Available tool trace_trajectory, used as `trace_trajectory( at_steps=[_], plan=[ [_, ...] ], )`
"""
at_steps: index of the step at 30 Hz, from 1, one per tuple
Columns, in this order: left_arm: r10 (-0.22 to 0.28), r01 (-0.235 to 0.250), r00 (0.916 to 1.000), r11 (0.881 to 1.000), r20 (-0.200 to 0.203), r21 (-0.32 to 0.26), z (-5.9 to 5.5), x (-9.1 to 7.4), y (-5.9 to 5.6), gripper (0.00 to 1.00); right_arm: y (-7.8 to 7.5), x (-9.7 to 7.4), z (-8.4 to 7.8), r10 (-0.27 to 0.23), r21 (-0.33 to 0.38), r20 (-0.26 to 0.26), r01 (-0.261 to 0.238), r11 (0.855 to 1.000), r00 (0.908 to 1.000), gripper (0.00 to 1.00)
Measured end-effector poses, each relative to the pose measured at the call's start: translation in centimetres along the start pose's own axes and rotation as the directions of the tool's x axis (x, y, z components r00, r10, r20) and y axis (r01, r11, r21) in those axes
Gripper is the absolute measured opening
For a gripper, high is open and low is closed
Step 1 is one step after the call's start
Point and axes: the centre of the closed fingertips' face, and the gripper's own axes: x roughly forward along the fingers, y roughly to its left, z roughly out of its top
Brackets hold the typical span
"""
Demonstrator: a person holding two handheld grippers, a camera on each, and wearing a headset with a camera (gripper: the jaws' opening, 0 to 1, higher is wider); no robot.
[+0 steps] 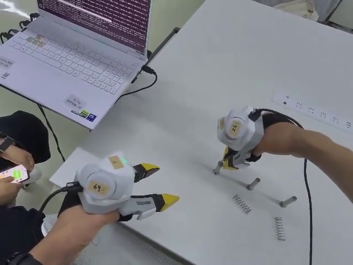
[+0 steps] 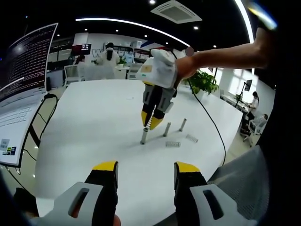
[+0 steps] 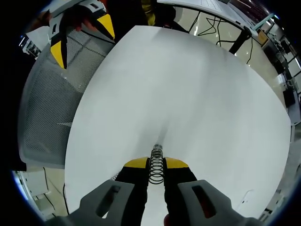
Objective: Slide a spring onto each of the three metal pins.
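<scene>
The right gripper [image 1: 228, 162] is clenched on a spring [image 3: 156, 167] and holds it end-down, with its lower end at the top of the first pin [image 1: 218, 169] on the white table [image 1: 220, 66]. In the head view a second pin [image 1: 253, 184] and a third pin [image 1: 287, 202] stand toward 4 o'clock of the first. A loose spring [image 1: 241, 203] lies at 5 o'clock, and a far spring [image 1: 279, 228] lies beyond it. The left gripper [image 1: 161, 184] is released and empty, and hovers toward 8 o'clock. A laptop [image 1: 77, 49] sits at 10 o'clock.
</scene>
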Motion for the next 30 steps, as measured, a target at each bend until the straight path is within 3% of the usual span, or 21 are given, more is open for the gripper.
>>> trace_trajectory(
  at_steps=[30],
  plan=[
    [-0.001,0.001,1.0000,1.000,0.002,-0.013,-0.22,0.01,0.10,0.41,-0.08,-0.23,0.61,-0.004,0.005,0.005,0.004,1.000,1.0000,0.09]
  ],
)
